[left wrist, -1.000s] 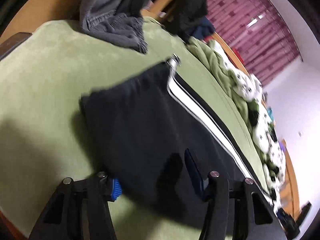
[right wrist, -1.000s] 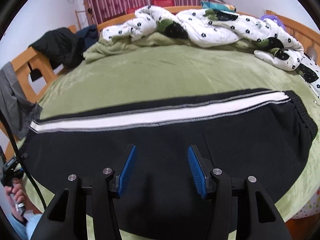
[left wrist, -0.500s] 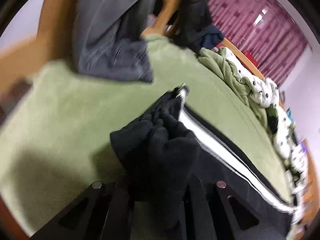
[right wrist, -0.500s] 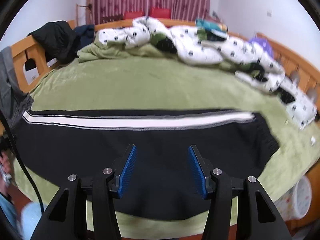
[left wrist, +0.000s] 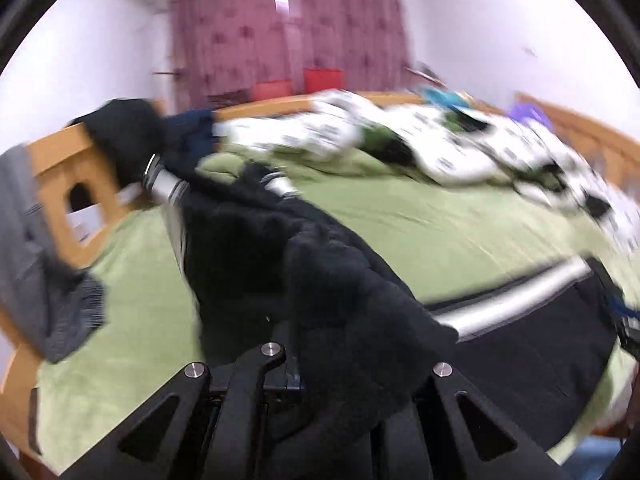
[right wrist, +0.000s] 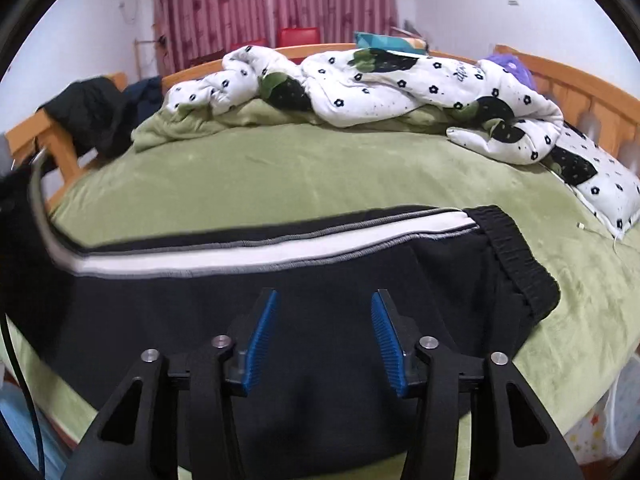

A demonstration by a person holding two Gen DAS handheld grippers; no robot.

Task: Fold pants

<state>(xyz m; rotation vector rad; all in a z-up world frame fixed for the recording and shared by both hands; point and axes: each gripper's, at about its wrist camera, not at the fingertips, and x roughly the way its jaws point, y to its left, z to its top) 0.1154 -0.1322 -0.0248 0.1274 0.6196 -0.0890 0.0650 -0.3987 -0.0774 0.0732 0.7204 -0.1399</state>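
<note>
Currently, step: first fold, cuff end lifted.
Left tongs (left wrist: 320, 364): clamped on pants (left wrist: 248, 248).
Right tongs (right wrist: 324, 340): closing, empty, over pants.
Next: carry cuffs toward 3 o'clock waistband (right wrist: 516, 256).

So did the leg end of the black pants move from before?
Yes. The left gripper has lifted the pants leg end off the green blanket, and it now hangs bunched, carried toward the waistband.

No word, number or brand can be read with any certainty. The white flowered quilt (right wrist: 404, 84), bunched along the far side of the bed, carries a short line of dark cursive lettering near its right end, too small and curved to make out. In the left wrist view everything is blurred.
</note>
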